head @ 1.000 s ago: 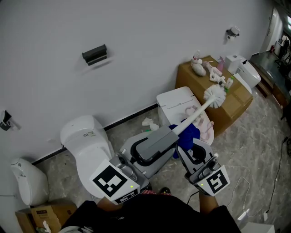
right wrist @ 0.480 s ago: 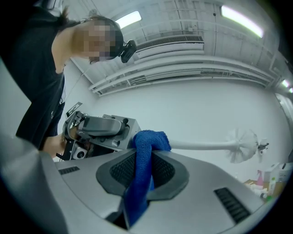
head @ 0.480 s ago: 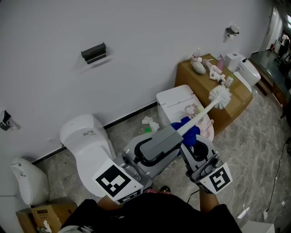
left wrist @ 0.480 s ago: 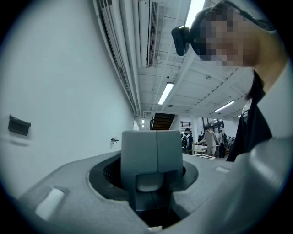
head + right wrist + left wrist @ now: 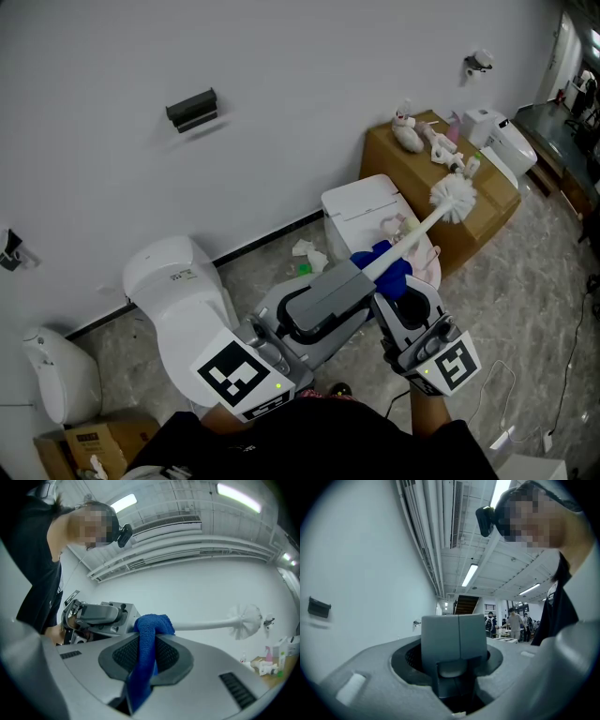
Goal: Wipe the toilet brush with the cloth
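Wiping step under way: cloth on the brush handle, held in mid-air.
Left gripper (image 5: 360,272) clamps the toilet brush (image 5: 417,230) by its handle end, bristle head (image 5: 454,199) pointing away. Right gripper (image 5: 392,298) pinches the blue cloth (image 5: 151,625), draped over the handle beside the left jaws. Next, probably slide the cloth toward the head, keeping the pinch.

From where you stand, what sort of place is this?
Probably a bathroom mock-up in a big hall: a toilet, a second toilet past a cardboard box, strip lights overhead.
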